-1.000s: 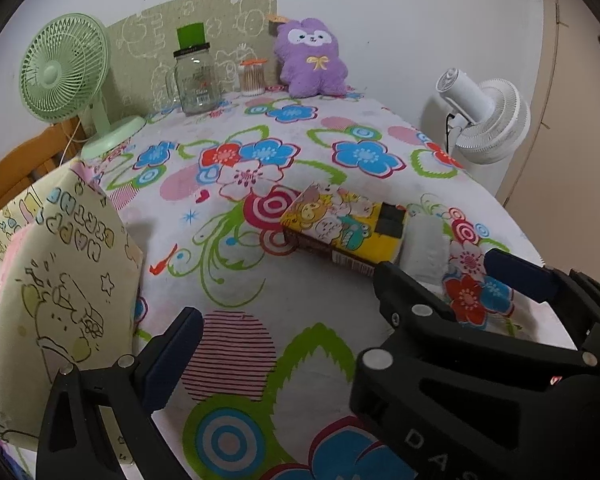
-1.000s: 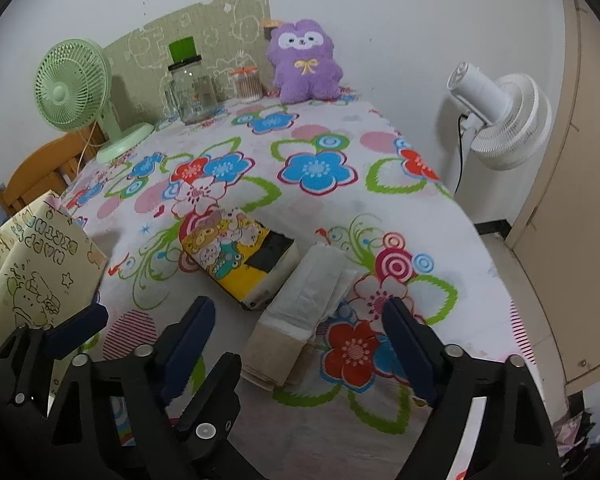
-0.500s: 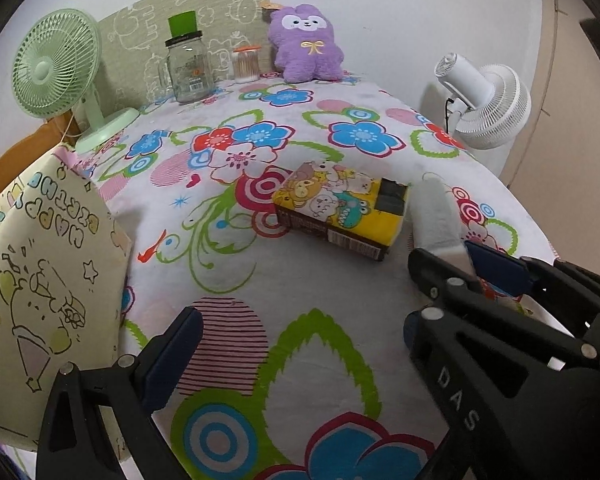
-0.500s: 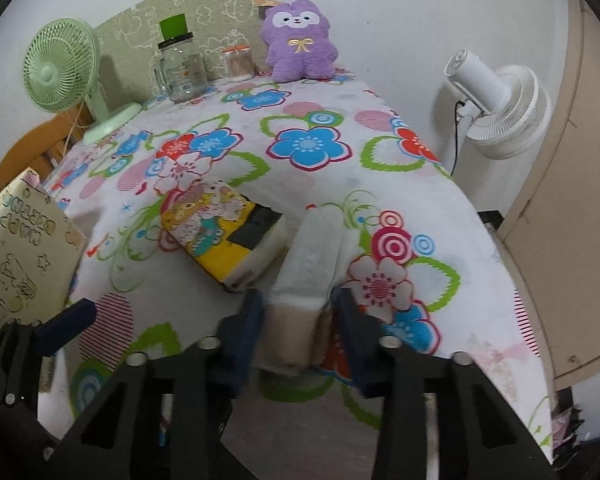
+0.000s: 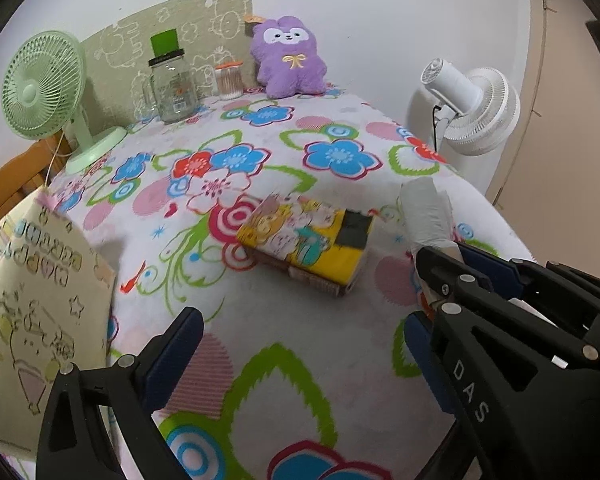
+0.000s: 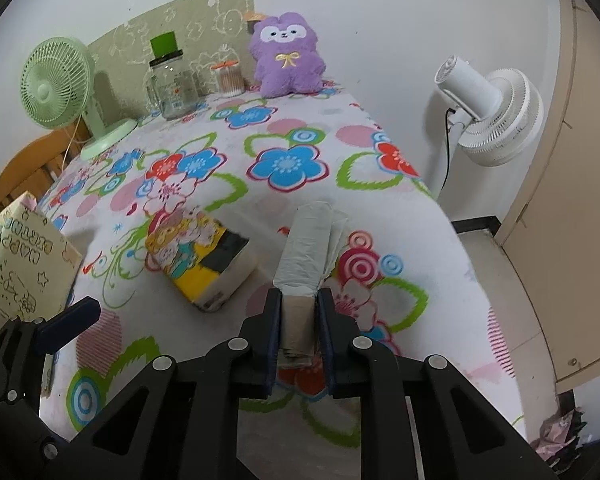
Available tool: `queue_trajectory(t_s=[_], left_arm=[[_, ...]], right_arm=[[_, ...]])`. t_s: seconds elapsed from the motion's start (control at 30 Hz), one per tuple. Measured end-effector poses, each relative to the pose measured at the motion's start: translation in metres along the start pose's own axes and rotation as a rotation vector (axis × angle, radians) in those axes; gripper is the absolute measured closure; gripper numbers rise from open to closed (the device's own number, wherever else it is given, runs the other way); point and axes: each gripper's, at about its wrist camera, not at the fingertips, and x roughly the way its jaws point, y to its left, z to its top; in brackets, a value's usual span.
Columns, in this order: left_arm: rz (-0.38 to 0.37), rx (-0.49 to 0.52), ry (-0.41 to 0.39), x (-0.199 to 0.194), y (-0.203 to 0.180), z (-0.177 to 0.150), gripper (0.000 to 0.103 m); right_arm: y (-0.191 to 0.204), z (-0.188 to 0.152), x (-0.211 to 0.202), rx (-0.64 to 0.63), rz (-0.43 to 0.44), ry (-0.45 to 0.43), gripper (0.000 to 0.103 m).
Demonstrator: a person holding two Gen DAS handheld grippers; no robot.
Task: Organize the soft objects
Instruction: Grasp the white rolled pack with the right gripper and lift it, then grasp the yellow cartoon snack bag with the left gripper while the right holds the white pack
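Even, soft indoor light fills both views, without glare. The tissue pack [image 6: 201, 258] casts a faint shadow on the tablecloth [image 6: 300, 128] beside it and looks slightly smeared. Fisheye bending curves the wall [image 5: 380, 8] behind, and black corners frame each view.

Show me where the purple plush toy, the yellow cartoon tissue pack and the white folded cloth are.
purple plush toy [image 6: 286, 60], right wrist view, on its belly under the bow.
yellow cartoon tissue pack [image 6: 198, 252], right wrist view, on its printed top.
white folded cloth [image 6: 306, 248], right wrist view, on its upper fold.
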Motion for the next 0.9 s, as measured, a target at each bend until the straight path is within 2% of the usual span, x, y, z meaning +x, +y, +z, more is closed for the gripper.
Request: queue_trajectory(t_s=[0.2,0.53,0.7,0.8,0.9], left_arm=[[-0.001,-0.007,-0.004,0.006,-0.003,0.014,0.002],[-0.013,0.04,-0.023,0.012,-0.006,0.036,0.002],[-0.023,0.048,-0.018,0.02,-0.004,0.045,0.002],[-0.003,0.035,-0.014,0.027,-0.002,0.047,0.002],[-0.017,0.019,0.012,0.036,0.002,0.048,0.002]], right_arm=[[-0.008,0.012,-0.001,0.0,0.003,-0.023,0.083],[-0.014,0.033,0.002,-0.001,0.017,-0.057,0.083],[-0.014,0.04,0.006,0.015,0.028,-0.064,0.083],[-0.014,0.042,0.011,0.027,0.038,-0.061,0.083],[-0.013,0.043,0.016,0.03,0.046,-0.053,0.083]])
